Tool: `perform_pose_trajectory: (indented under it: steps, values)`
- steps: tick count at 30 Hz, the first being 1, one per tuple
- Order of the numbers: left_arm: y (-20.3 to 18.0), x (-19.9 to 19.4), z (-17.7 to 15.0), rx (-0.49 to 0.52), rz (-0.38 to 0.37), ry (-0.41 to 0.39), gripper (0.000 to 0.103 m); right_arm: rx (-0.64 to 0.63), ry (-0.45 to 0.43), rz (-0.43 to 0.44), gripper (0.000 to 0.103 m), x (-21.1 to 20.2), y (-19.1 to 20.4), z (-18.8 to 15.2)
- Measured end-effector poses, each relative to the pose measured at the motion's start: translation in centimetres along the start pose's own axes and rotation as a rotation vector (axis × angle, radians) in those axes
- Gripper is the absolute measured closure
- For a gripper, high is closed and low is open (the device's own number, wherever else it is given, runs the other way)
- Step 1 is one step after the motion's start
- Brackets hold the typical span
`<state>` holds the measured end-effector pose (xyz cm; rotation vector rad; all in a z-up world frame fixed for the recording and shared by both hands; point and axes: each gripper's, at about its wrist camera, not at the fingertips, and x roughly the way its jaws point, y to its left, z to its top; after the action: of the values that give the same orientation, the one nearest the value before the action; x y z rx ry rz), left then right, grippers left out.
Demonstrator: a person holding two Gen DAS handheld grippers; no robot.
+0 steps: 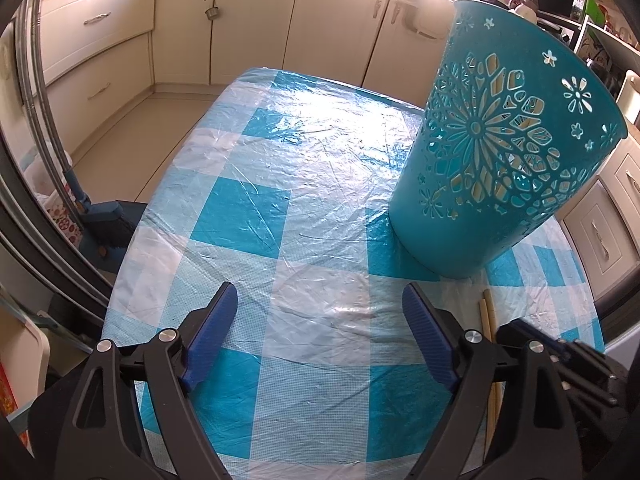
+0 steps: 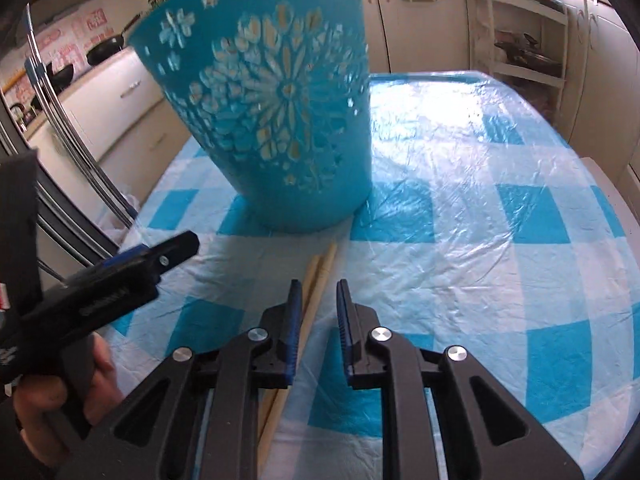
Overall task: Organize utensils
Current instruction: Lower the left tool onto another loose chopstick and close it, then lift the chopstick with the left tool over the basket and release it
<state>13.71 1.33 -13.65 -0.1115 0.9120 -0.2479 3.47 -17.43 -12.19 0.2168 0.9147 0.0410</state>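
A teal perforated holder is shown standing on the checked tabletop, with a pair of wooden chopsticks laid flat just in front of its base. The right tool is held low over the near part of the chopsticks, its jaws parted narrowly and nothing gripped; the sticks pass under its left finger. The left tool is spread wide and empty, to the left of the holder. For a sound grasp, both sticks should be centred between the pads before closure. No brand or label can be read; lettering on the left tool's body is blurred.
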Motion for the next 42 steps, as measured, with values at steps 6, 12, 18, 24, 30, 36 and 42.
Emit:
perform_pose_trajectory:
  steps: [6, 12, 18, 24, 30, 36, 42]
  values:
    - [-0.1, 0.1, 0.0, 0.008, 0.007, 0.004, 0.021, -0.089, 0.012, -0.023, 0.095, -0.5, 0.0, -0.7]
    - [-2.8, -1.0, -0.9, 0.089, -0.037, 0.039, 0.021, -0.119, 0.019, -0.027, 0.097, -1.9, -2.6, -2.0]
    - [-8.6, -1.2, -2.3, 0.265, -0.039, 0.073, 0.022, -0.054, 0.004, 0.012, 0.097, -3.0, -5.4, -2.5]
    - [-10.9, 0.2, -3.3, 0.335, 0.015, 0.121, 0.047, -0.053, -0.006, 0.024, 0.097, -3.1, -5.7, -2.5]
    - [-11.7, -0.3, -3.6, 0.367, -0.039, 0.125, 0.097, -0.054, -0.009, 0.036, 0.097, -2.9, -5.8, -2.2]
    - [-8.9, -2.9, -2.5, 0.291, -0.174, 0.130, 0.098, -0.082, 0.008, 0.016, 0.097, -2.2, -5.1, -1.3]
    - [-4.6, -9.8, 0.9, 0.198, -0.344, 0.029, 0.098, -0.091, 0.004, 0.019, 0.097, -1.8, -5.0, -1.1]
